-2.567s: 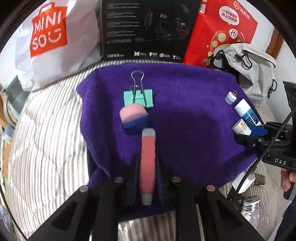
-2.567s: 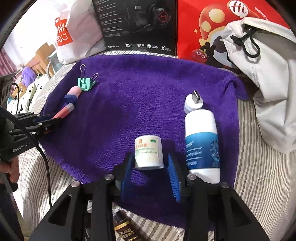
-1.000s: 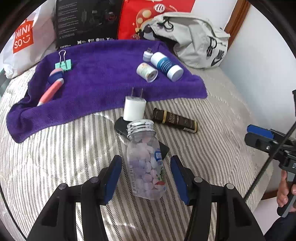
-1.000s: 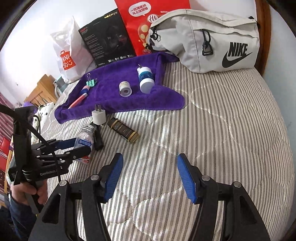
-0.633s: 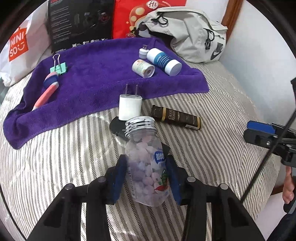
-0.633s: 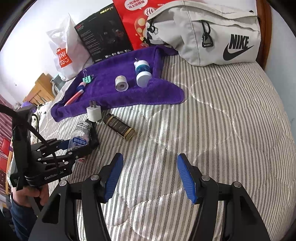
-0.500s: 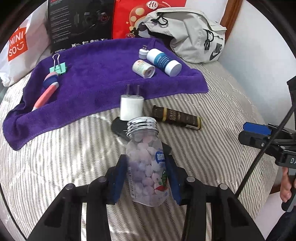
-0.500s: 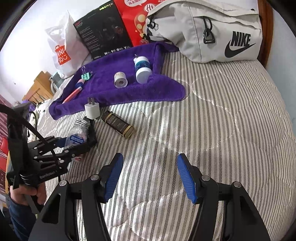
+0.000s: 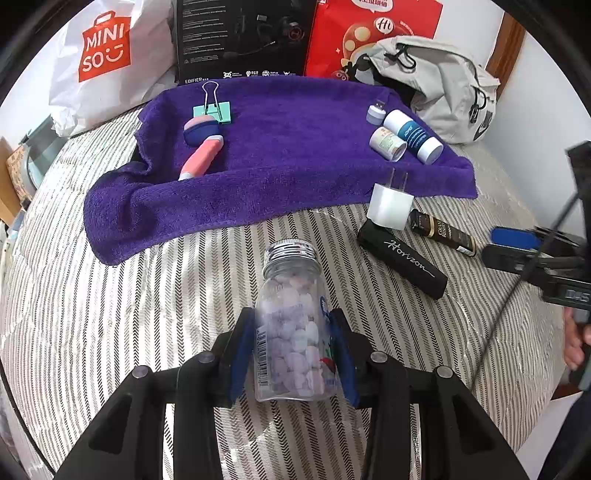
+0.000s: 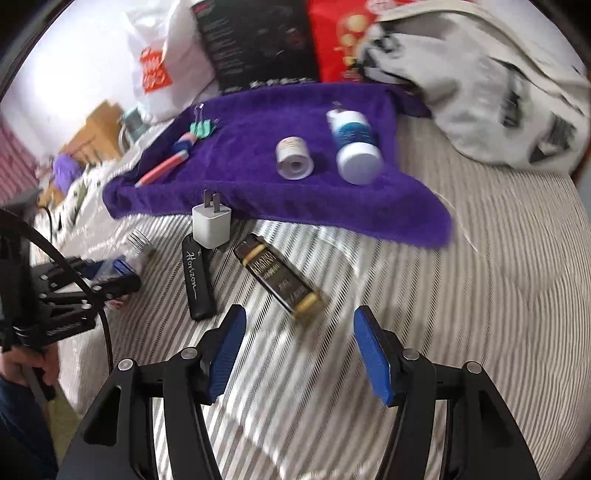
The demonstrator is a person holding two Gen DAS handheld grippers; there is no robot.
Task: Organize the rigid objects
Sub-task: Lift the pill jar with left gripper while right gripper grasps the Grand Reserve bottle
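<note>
My left gripper [image 9: 293, 349] is shut on a clear candy jar [image 9: 290, 325] with a silver screw lid, held above the striped bedding. On the purple towel [image 9: 295, 155] lie a green binder clip [image 9: 213, 109], a pink-and-blue eraser [image 9: 199, 129], a pink pen [image 9: 201, 160], a small white jar [image 9: 387, 143], a white-and-blue tube [image 9: 413, 136] and a USB adapter [image 9: 376, 112]. Off the towel lie a white charger plug [image 10: 211, 221], a black case [image 10: 197, 277] and a dark gold-trimmed tube [image 10: 279, 275]. My right gripper [image 10: 299, 352] is open just before that dark tube.
A white Miniso bag [image 9: 107, 62], a black headset box [image 9: 240, 37], a red bag [image 9: 369, 33] and a grey sling bag [image 10: 480, 92] line the far side. The striped bedding [image 10: 498, 295] stretches to the right. A hand [image 10: 26, 363] holds the left gripper's handle.
The left gripper has lifted the candy jar off the black case and carried it left. The right gripper has swept down close to the dark tube, staying open.
</note>
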